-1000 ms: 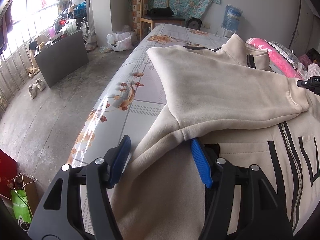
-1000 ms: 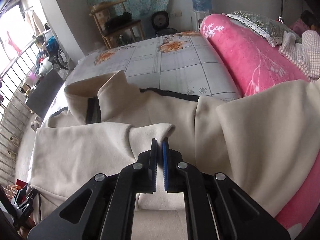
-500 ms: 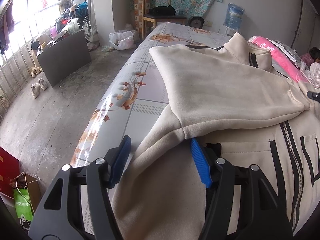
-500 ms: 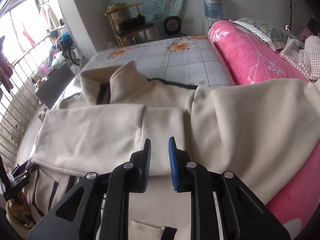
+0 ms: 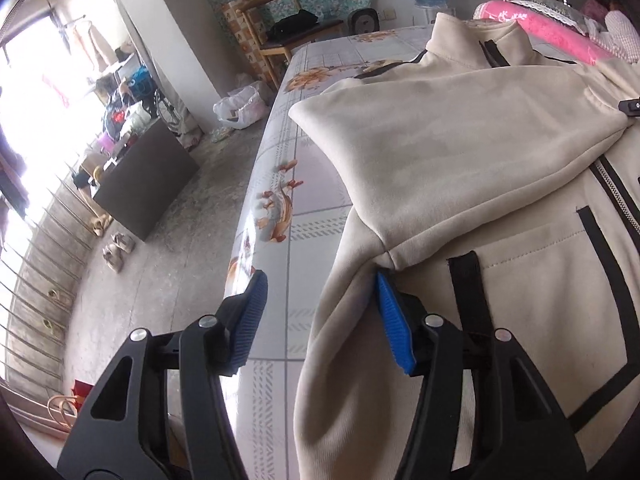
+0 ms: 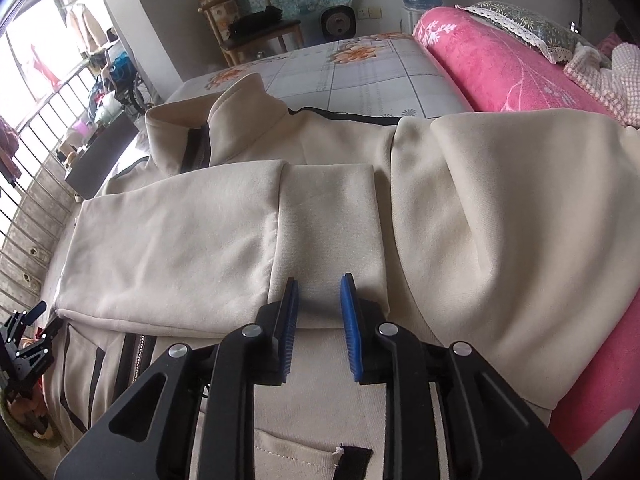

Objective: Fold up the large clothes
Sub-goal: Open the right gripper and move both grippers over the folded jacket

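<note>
While both tools are spread and nothing is gripped, the beige jacket (image 6: pixel 460 208) is laid front-up on the floral bed (image 5: pixel 288 184), one sleeve (image 6: pixel 180 240) folded across the chest; the left gripper (image 5: pixel 320 312) is set astride the jacket's side edge, the right gripper (image 6: pixel 320 312) is held parted just short of the cuff (image 6: pixel 328 216); risk: the sleeve is dragged off if fabric is snagged (fleece looks grabby), or the hem slides off the bed edge; containers: a plastic bag (image 5: pixel 240 106) on the floor, contents unreadable.
</note>
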